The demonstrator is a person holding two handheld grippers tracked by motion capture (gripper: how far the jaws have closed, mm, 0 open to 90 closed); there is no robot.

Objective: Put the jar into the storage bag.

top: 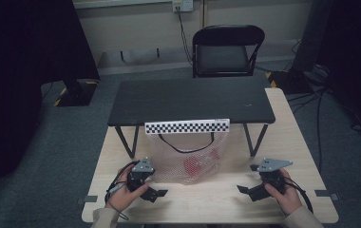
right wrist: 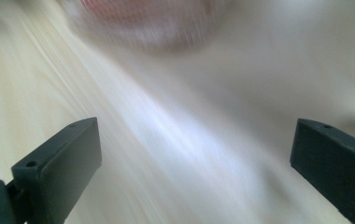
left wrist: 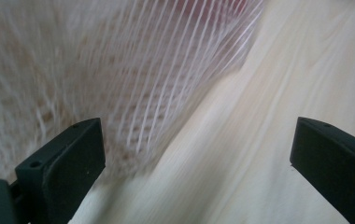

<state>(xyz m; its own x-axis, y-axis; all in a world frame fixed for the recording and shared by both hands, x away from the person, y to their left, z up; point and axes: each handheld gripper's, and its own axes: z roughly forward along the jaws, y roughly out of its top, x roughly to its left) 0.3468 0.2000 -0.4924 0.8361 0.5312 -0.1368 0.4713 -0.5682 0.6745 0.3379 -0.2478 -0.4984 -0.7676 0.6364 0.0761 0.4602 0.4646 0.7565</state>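
Left gripper [top: 156,194] sits low over the near part of the light wooden table [top: 207,204], held in the person's left hand [top: 124,194]; jaws spread wide, nothing between them. In the left gripper view the jaws frame bare wood, with white netting just beyond the left one (view is motion-blurred).

Right gripper [top: 246,191] is over the near right of the table, in the right hand [top: 285,192]; jaws likewise wide apart and empty. The right gripper view is heavily smeared: pale tabletop, and a reddish patch at the top edge.

Between the two grippers, slightly farther back: white mesh bag [top: 188,156], lying on the wood, left gripper just beside its lower left corner, right gripper well apart from it. Something red [top: 195,165] shows through the netting; a black cord [top: 188,148] loops near its top.

The bag's upper edge lies below a checkered strip [top: 187,126] on the front edge of a small black table [top: 190,99] standing on the wooden one. Beyond that, a black folding chair [top: 226,50] against the wall.
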